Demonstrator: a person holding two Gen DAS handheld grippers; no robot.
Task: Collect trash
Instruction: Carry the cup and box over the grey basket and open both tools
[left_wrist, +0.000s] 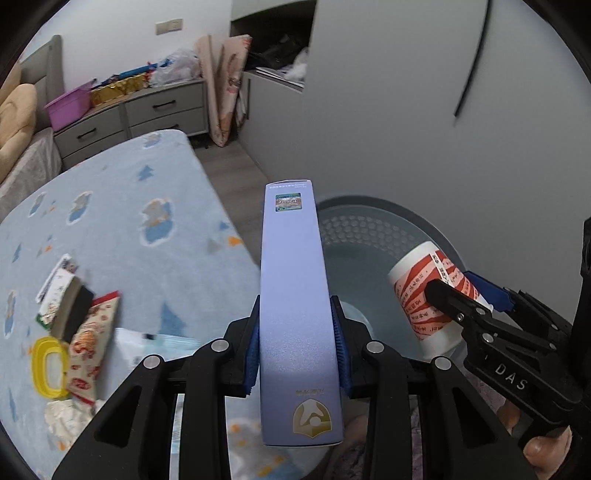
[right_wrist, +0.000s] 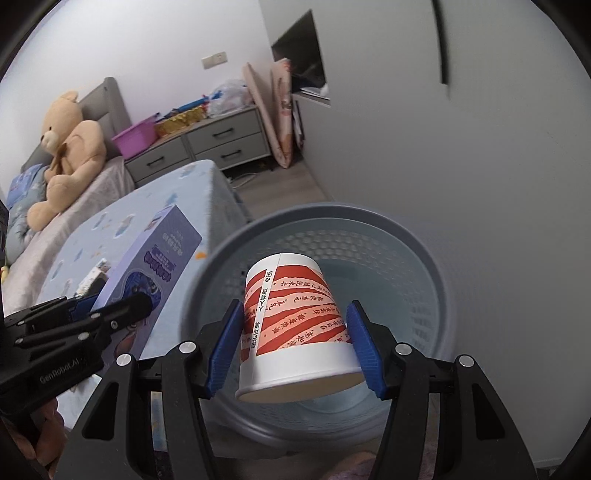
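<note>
My left gripper (left_wrist: 297, 332) is shut on a tall lavender carton (left_wrist: 293, 280) and holds it lengthwise, its far end over the near rim of a grey-blue perforated bin (left_wrist: 369, 229). My right gripper (right_wrist: 295, 341) is shut on a white paper cup with red stripes (right_wrist: 295, 314), tilted with its mouth toward the camera, above the bin's opening (right_wrist: 424, 240). In the right wrist view the carton (right_wrist: 162, 251) and left gripper (right_wrist: 110, 306) hang left of the bin. In the left wrist view the cup (left_wrist: 417, 288) and right gripper (left_wrist: 458, 291) sit on the right.
A bed with a blue patterned blanket (left_wrist: 122, 177) lies left of the bin. On it are a snack wrapper (left_wrist: 92, 343), a yellow ring (left_wrist: 48, 365), crumpled paper (left_wrist: 66, 421) and small cartons. A grey dresser (left_wrist: 147, 110), a teddy bear (right_wrist: 70, 147) and a grey wardrobe (left_wrist: 406, 110) stand around.
</note>
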